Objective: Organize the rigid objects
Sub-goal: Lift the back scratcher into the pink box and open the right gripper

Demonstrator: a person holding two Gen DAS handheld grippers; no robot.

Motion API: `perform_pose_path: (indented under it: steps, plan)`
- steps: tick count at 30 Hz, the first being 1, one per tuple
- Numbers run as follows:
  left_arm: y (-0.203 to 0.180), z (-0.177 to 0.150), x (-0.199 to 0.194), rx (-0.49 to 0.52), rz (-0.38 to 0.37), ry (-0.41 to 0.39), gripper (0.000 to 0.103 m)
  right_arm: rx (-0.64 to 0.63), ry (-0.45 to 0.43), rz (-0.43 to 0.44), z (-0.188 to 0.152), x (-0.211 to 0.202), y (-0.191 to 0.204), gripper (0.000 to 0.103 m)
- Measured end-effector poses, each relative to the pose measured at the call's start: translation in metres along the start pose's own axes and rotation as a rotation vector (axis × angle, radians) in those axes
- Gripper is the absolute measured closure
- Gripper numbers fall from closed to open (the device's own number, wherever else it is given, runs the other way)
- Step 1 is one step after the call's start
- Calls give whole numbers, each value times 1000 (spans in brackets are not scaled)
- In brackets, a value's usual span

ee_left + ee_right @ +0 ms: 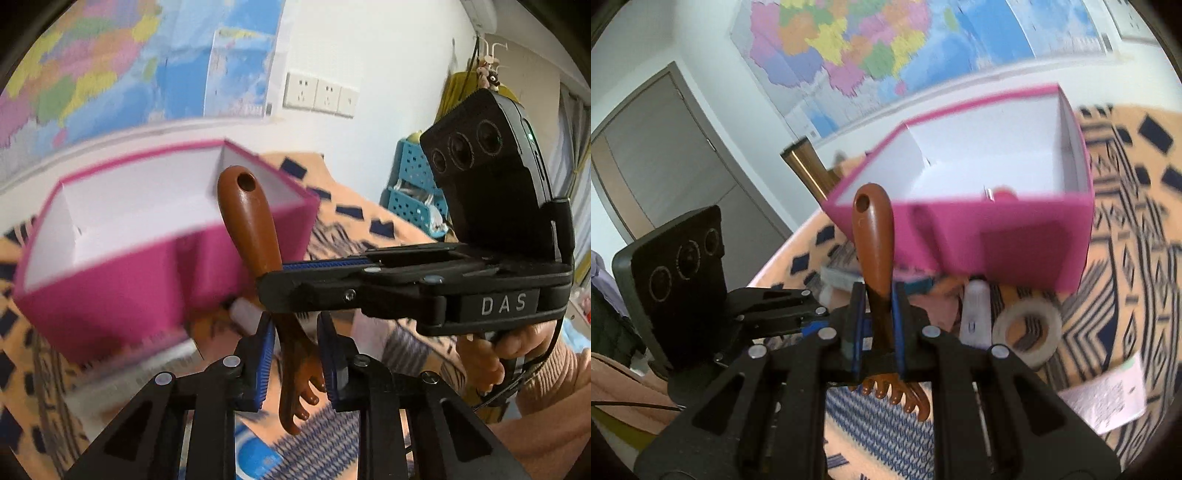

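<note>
Figure: handover of a brown comb (873,243) above the patterned table cloth (1126,295), with the pink box (979,236) just beyond it.

Right gripper (877,317): I have it clenched on the comb's neck, the blue pads (897,325) pressing both sides where the handle narrows. The handle stands up and leans slightly, its hanging hole at the top; the teeth hang below the jaws. The left wrist view shows this gripper (271,275) reaching in from the right and crossing the comb (251,225) at mid-length.

Left gripper (295,354): its jaws are parted on either side of the comb's lower part. The left pad (266,362) looks very near or touching the toothed end; the right one (328,362) stands clear. I read it as released, not gripping.

Step in hand: I judge that the comb is carried by the right gripper alone and is on its way to the box, which stands open, white inside, with a small reddish item (1004,194) against its near wall.

Still on the cloth near the box: a white tube (975,314), a roll of tape (1027,330) just right of it, and a paper slip (1108,395) at the near right.

Next move, as I judge it: draw the left gripper clear of the teeth, carry the comb up over the near pink wall, and open only once its full length is inside the rim. The tall handle may catch the wall if brought in low.
</note>
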State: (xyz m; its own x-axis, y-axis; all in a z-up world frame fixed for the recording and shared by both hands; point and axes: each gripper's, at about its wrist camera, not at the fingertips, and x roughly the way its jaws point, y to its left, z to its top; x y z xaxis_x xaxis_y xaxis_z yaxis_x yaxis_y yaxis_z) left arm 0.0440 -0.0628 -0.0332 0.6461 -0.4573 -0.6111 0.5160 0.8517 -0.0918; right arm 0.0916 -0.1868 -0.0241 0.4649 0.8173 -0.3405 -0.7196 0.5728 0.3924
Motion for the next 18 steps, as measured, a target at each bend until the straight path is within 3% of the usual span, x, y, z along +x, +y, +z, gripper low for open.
perform_pose_path:
  steps: [18]
  plan:
    - [36, 101, -11, 75, 140, -106, 80, -89, -179, -4, 104, -3, 13, 87]
